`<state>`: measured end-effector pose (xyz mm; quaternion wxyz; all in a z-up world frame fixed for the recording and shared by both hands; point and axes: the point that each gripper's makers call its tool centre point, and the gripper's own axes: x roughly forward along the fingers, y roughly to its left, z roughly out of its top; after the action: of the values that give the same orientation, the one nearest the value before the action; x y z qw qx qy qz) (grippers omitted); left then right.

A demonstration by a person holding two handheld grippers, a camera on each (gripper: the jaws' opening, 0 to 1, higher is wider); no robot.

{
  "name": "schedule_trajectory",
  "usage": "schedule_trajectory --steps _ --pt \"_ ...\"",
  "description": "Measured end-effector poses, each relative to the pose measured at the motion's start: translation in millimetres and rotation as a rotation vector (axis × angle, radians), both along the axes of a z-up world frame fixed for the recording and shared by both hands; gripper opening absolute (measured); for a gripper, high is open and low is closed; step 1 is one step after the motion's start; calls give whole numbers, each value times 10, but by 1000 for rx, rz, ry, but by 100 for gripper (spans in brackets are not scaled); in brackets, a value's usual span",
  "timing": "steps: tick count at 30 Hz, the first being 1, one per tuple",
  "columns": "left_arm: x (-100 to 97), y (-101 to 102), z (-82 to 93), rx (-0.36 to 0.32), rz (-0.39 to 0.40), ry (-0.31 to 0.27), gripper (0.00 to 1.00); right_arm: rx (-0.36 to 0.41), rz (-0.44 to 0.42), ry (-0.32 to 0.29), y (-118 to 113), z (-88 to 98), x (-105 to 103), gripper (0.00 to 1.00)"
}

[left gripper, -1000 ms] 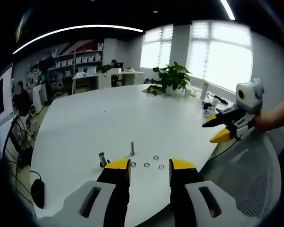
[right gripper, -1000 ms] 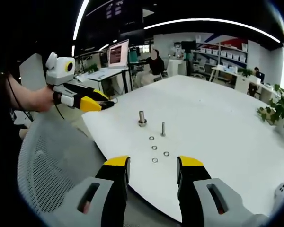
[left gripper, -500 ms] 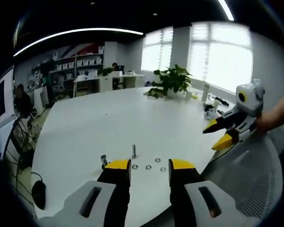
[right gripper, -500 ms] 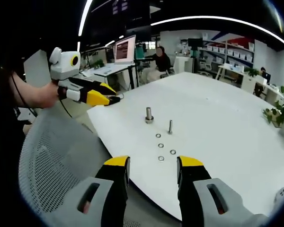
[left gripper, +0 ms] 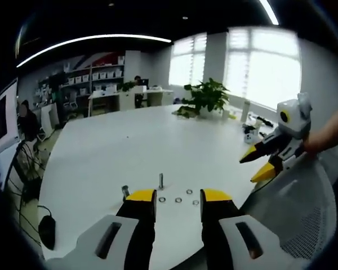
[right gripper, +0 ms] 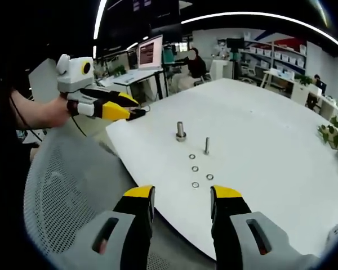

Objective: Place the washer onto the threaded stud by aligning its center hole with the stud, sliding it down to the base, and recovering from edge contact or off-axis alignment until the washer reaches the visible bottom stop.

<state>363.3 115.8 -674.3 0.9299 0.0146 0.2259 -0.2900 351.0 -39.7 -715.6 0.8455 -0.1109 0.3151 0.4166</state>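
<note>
- Four small washers (right gripper: 195, 169) lie flat on a white table (right gripper: 270, 146) near its edge; each is a thin, silvery metal ring with an open centre hole, none of them touching another.
- In the right gripper view three washers sit in a rough line running away from the camera, with the fourth (right gripper: 209, 176) just to one side of it.
- In the left gripper view three of the rings (left gripper: 178, 199) show in a row just past the yellow jaw tips.
- The threaded stud (right gripper: 206, 145) stands upright and bare just beyond the washers, a slim grey rod with nothing on its shaft.
- A thicker bolt (right gripper: 181, 131) with a wide base stands upright near the stud, apart from it.
- The left gripper (left gripper: 177, 195) hangs over the table edge, its yellow-tipped jaws spread apart with nothing between them; in the right gripper view it (right gripper: 136, 113) is held by a hand (right gripper: 55, 108) off the table's corner.
- The right gripper (right gripper: 181, 192) also stands open and empty, short of the washers; in the left gripper view it (left gripper: 253, 167) hangs beside the table with its jaws parted.
- A grey mesh chair (right gripper: 67, 185) sits beneath the grippers at the table's edge.
- A potted plant (left gripper: 205, 95) stands at the table's far side.
</note>
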Motion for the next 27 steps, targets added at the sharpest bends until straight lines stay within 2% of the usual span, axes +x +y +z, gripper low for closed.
schedule_trajectory --steps 6,17,27 --pt "5 12 21 0 4 -15 29 -42 36 -4 109 -128 183 42" --pt "38 113 87 -19 51 -39 30 -172 136 40 262 -513 277 39" --pt "57 173 164 -23 77 -77 30 -199 126 109 295 -755 369 38"
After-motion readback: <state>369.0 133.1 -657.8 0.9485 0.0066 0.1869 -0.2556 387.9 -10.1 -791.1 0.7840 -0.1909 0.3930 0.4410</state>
